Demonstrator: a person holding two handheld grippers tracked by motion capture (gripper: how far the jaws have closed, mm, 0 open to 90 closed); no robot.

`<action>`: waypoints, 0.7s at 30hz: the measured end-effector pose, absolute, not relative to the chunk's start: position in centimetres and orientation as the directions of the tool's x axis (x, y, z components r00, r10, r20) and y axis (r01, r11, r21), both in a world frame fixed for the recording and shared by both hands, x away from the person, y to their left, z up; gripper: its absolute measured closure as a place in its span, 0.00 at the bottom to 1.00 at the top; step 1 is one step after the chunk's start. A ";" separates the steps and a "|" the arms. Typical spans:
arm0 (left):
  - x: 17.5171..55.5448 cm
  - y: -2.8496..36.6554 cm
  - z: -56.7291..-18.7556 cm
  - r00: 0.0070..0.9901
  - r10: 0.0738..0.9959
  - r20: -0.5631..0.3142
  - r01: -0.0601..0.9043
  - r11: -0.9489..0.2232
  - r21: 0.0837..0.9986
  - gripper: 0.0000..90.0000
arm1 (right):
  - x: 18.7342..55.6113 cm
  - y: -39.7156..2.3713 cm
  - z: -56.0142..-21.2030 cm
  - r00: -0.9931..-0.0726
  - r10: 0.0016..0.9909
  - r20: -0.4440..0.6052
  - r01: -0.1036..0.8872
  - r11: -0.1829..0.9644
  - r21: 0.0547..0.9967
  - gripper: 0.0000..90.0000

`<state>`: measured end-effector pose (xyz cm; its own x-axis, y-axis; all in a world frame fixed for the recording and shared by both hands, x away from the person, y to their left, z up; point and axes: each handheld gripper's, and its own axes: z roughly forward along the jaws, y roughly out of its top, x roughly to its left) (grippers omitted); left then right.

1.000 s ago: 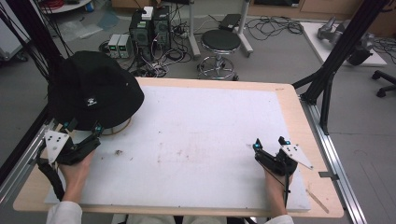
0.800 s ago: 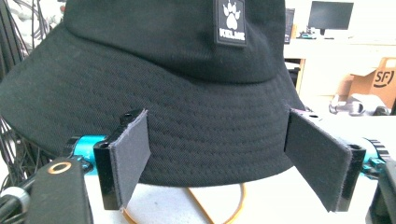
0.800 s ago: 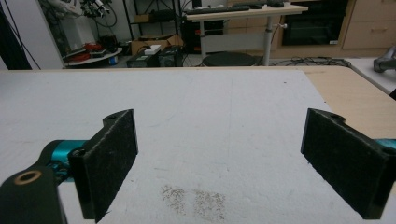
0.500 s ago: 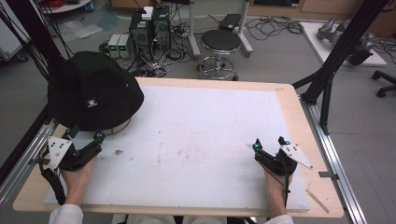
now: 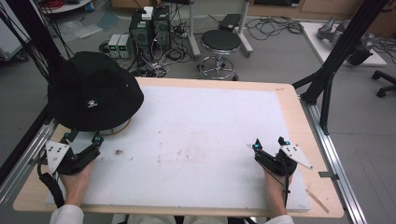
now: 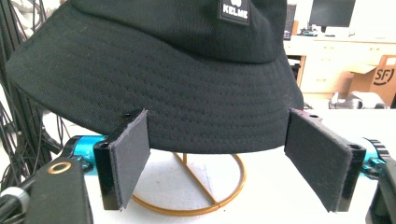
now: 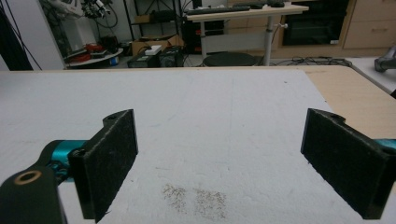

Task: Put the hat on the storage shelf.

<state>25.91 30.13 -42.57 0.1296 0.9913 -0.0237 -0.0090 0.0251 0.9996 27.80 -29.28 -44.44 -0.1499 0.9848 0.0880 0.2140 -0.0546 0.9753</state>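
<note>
Resting on a gold wire stand (image 6: pixel 187 196) at the table's far-left corner, the black bucket hat (image 5: pixel 93 91) hid most of that stand, so that only the round base ring and a slanted rod showed under its brim in the left gripper view. A small white-lettered patch (image 6: pixel 233 10) sat on the hat's crown. The left gripper (image 5: pixel 84 137) lay just in front of the hat, held by the person's left hand (image 5: pixel 74 179), its jaws spread wide with nothing between them; in the left gripper view the two padded jaws stood either side of the brim's lower edge, and whether they touched the fabric could not be told. The right gripper (image 5: pixel 269 143) sat well apart, near the right edge of the white mat (image 5: pixel 201 140) that covered the wooden table (image 5: pixel 306 126), held by the right hand (image 5: pixel 275 186), its jaws likewise wide apart and empty. A patch of dark specks (image 7: pixel 194 196) marked the mat just ahead of it. Beyond the table, a round stool (image 5: pixel 220 41) and some electronics boxes (image 5: pixel 149 25) stood on the floor.
</note>
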 end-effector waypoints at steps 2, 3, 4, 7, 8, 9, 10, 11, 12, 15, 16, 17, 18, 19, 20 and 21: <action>25.9 30.1 -42.6 0.131 0.991 -0.023 -0.009 0.024 1.000 0.25 | 27.8 -29.3 -44.4 -0.151 0.985 0.087 0.213 -0.053 0.976 0.11; 25.9 30.1 -42.7 0.131 0.991 -0.024 -0.010 0.025 1.000 0.25 | 27.8 -29.3 -44.4 -0.151 0.985 0.087 0.213 -0.054 0.976 0.11; 25.9 30.1 -42.7 0.131 0.991 -0.024 -0.010 0.025 1.000 0.25 | 27.8 -29.3 -44.4 -0.151 0.985 0.088 0.211 -0.054 0.976 0.11; 25.8 30.2 -42.6 0.130 0.991 -0.025 -0.010 0.027 1.000 0.25 | 27.8 -29.3 -44.4 -0.153 0.984 0.090 0.215 -0.056 0.975 0.11; 25.8 30.2 -42.6 0.130 0.991 -0.025 -0.010 0.027 1.000 0.25 | 27.8 -29.3 -44.4 -0.153 0.984 0.090 0.215 -0.056 0.975 0.11; 25.8 30.3 -42.7 0.129 0.991 -0.025 -0.009 0.027 1.000 0.25 | 27.8 -29.3 -44.4 -0.152 0.984 0.093 0.216 -0.059 0.975 0.11; 25.7 30.3 -42.7 0.125 0.992 -0.025 -0.010 0.027 1.000 0.25 | 27.8 -29.3 -44.4 -0.153 0.984 0.094 0.216 -0.060 0.975 0.11; 25.7 30.3 -42.7 0.125 0.992 -0.026 -0.008 0.027 1.000 0.25 | 27.8 -29.3 -44.4 -0.155 0.984 0.091 0.213 -0.056 0.975 0.11; 25.7 30.3 -42.7 0.125 0.992 -0.026 -0.008 0.027 1.000 0.25 | 27.8 -29.3 -44.4 -0.155 0.984 0.091 0.213 -0.056 0.975 0.11; 25.6 30.3 -42.7 0.125 0.992 -0.024 -0.008 0.025 1.000 0.25 | 27.8 -29.3 -44.4 -0.156 0.983 0.092 0.213 -0.058 0.975 0.11; 25.5 30.3 -42.7 0.125 0.992 -0.025 -0.008 0.026 1.000 0.25 | 27.8 -29.3 -44.4 -0.156 0.983 0.095 0.213 -0.060 0.975 0.11; 25.5 30.3 -42.7 0.125 0.992 -0.024 -0.008 0.025 1.000 0.25 | 27.8 -29.3 -44.4 -0.155 0.983 0.096 0.214 -0.061 0.975 0.11; 25.5 30.3 -42.7 0.125 0.992 -0.026 -0.012 0.028 1.000 0.25 | 27.8 -29.3 -44.4 -0.156 0.983 0.096 0.213 -0.061 0.975 0.11; 25.5 30.3 -42.7 0.125 0.992 -0.026 -0.012 0.028 1.000 0.25 | 27.8 -29.3 -44.4 -0.157 0.983 0.095 0.214 -0.060 0.975 0.11; 25.5 30.3 -42.7 0.124 0.992 -0.028 -0.011 0.030 0.999 0.25 | 27.8 -29.3 -44.4 -0.158 0.983 0.095 0.214 -0.060 0.975 0.11; 25.5 30.3 -42.7 0.124 0.992 -0.028 -0.011 0.030 0.999 0.25 | 27.8 -29.3 -44.4 -0.158 0.983 0.095 0.213 -0.060 0.975 0.11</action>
